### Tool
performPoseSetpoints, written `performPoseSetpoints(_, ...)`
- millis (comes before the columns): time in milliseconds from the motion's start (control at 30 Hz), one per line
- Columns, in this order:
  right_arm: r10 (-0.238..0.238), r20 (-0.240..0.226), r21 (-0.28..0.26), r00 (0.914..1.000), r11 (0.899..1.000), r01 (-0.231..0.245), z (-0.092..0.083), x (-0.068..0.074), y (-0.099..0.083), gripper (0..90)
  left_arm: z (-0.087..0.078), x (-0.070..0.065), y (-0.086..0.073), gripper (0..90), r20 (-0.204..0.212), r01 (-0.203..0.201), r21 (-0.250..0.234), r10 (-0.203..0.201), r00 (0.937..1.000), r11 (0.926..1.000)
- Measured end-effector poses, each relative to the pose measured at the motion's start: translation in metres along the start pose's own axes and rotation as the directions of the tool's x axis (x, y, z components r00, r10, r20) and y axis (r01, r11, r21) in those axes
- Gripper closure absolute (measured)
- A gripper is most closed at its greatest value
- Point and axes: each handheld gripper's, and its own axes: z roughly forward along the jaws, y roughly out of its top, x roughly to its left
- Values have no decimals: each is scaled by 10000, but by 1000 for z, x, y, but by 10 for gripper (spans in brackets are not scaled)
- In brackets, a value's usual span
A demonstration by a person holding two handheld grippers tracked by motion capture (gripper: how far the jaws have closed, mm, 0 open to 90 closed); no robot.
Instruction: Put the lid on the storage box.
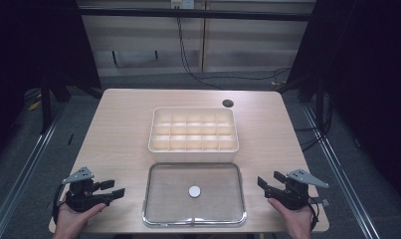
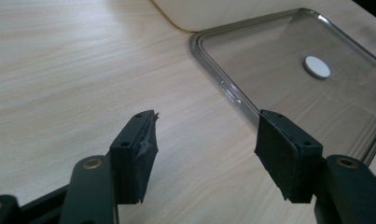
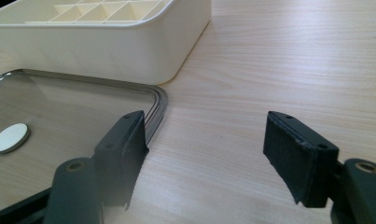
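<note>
Lid (image 1: pixel 194 194), clear with a white disc (image 1: pixel 194 191) at its centre, lies flat on the table (image 1: pixel 118 134) at the lower middle of the high view, just in front of the compartment box (image 1: pixel 193 129). I judge the step in hand to be picking up this lid and seating it on the box.

Nearest to me, my left gripper (image 1: pixel 113 188) sits at the lower left of the frame, beside the lid's left edge; its jaws stand wide apart with nothing between them. My right gripper (image 1: pixel 268 181) sits at the lower right, beside the lid's right edge, jaws likewise spread wide and empty. Neither touches the lid.

In the left gripper view the lid's raised rim (image 2: pixel 223 84) runs diagonally past my right-hand pad. In the right gripper view the rim's rounded corner (image 3: pixel 160 100) lies just beyond my left-hand pad, touching or very near the box wall (image 3: pixel 129 56).

To do this well, I should bring each gripper in low and level, one pad under the rim and one above, and close on opposite edges together. Lift evenly; a clear, smooth lid is likely to slip if tilted.

Farther off, the box stands open, its cells empty as far as I can tell.
</note>
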Motion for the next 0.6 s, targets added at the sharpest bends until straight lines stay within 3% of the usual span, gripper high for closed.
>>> performPoseSetpoints(100, 48, -26, 194, 10000, 9998, -47, -1, 2, 2, 321, -2, 2, 0, 385, -36, 72, -28, -72, 10000, 10000)
performPoseSetpoints(167, -68, -65, 516, 10000, 9986, 71, -3, 4, 4, 359, -5, 2, -1, 423, 272, 46, -44, -44, 9996, 10000)
performPoseSetpoints(267, -13, -55, 912, 10000, 9958, 18, -5, 5, 5, 410, -6, -1, -2, 438, 395, -33, -35, 34, 9992, 10000)
performPoseSetpoints(333, -12, -11, 868, 10000, 9962, 13, -7, 6, 6, 417, -7, -4, -2, 445, 523, -37, -50, 39, 9986, 10000)
performPoseSetpoints(500, 25, -591, 1021, 9983, 9948, 36, -15, 11, 11, 399, -5, -13, 1, 457, 524, -245, 97, 240, 9983, 9997)
performPoseSetpoints(600, 32, -670, 1174, 9977, 9931, 47, -13, 15, 12, 395, -3, -16, 7, 465, 485, -353, 143, 346, 9982, 9993)
